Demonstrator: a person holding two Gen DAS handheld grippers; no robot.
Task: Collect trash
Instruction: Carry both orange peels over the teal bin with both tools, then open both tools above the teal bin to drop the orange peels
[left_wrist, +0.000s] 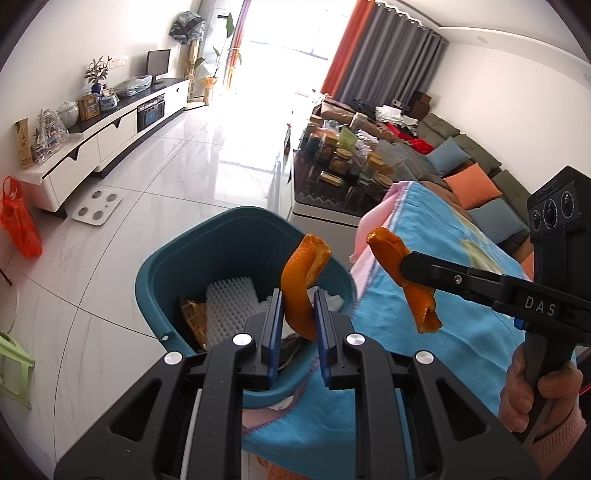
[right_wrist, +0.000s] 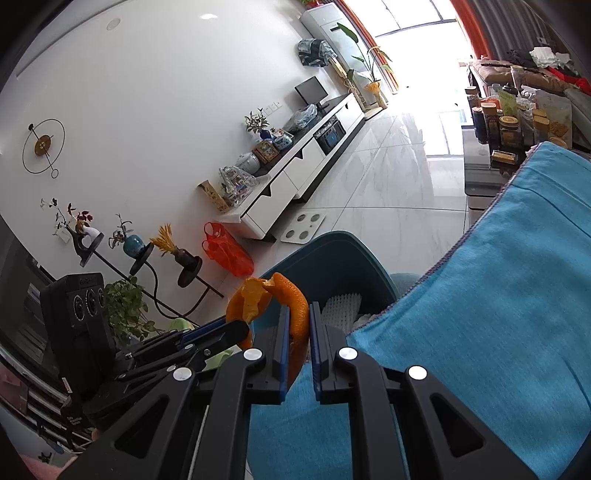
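Glossy white marble-look floor tiles (left_wrist: 155, 206) run toward a bright, overexposed window (left_wrist: 284, 48) flanked by orange and grey curtains (left_wrist: 384, 55); a long white low cabinet (left_wrist: 110, 136) lines the white wall (right_wrist: 147, 92). A grey-green sofa (left_wrist: 480, 158) with cushions sits opposite; a round wall clock (right_wrist: 43, 146) hangs nearby.

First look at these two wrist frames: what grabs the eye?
Two bright orange peels, one pinched in the left gripper and one in the right gripper, both held at the teal bin. The bin stands on the pale tiled floor beside a blue towel and already holds a white foam sheet. A red plastic bag lies by the white TV cabinet.
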